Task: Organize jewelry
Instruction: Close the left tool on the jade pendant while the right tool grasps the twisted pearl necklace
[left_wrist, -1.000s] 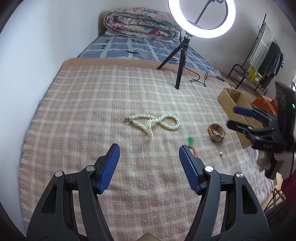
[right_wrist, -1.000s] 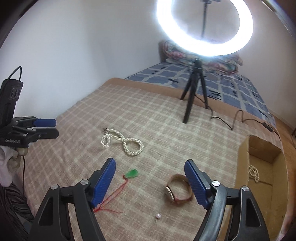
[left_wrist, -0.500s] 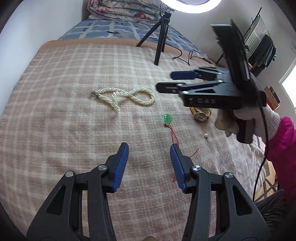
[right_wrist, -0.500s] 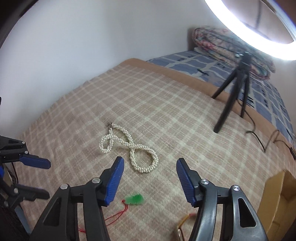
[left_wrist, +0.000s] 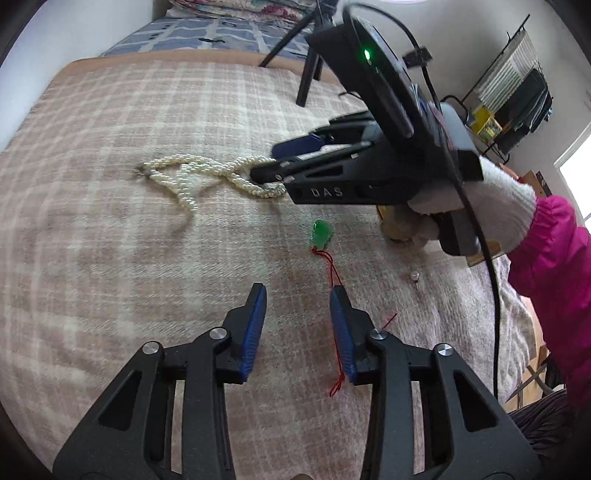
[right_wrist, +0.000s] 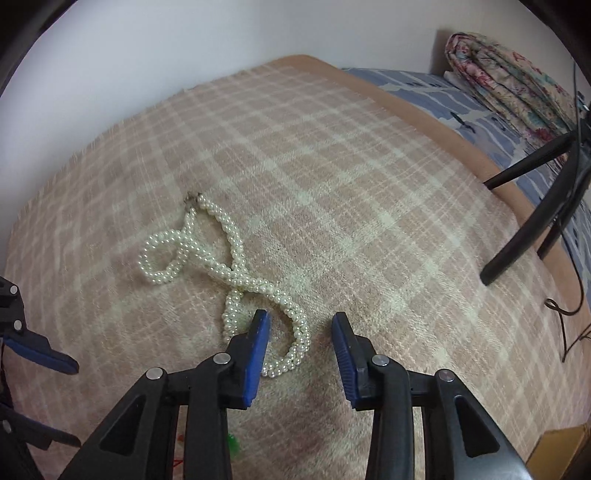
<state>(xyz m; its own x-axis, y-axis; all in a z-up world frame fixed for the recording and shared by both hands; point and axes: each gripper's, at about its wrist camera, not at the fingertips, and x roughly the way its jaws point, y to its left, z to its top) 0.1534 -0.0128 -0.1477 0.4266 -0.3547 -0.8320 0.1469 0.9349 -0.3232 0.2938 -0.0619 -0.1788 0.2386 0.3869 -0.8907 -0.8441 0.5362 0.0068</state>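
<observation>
A white pearl necklace (right_wrist: 221, 266) lies looped on the checked blanket (right_wrist: 332, 184); it also shows in the left wrist view (left_wrist: 192, 177). My right gripper (right_wrist: 301, 325) is open, its tips straddling the necklace's near loop just above the blanket; it shows from the side in the left wrist view (left_wrist: 273, 162). My left gripper (left_wrist: 297, 295) is open and empty, low over the blanket. A green pendant (left_wrist: 320, 233) on a red cord (left_wrist: 334, 275) lies just ahead of it. A small pearl earring (left_wrist: 414, 276) lies to the right.
A ring-light tripod (right_wrist: 535, 206) stands on the blanket at the right, its cable (right_wrist: 569, 317) trailing. A folded floral quilt (right_wrist: 509, 81) lies at the bed's far end. A cardboard box corner (right_wrist: 554, 446) shows at the lower right. A clothes rack (left_wrist: 517, 99) stands beyond the bed.
My right gripper has moved forward and down onto the necklace's near loop, and its jaws have narrowed. My left gripper has come lower toward the green pendant, still open.
</observation>
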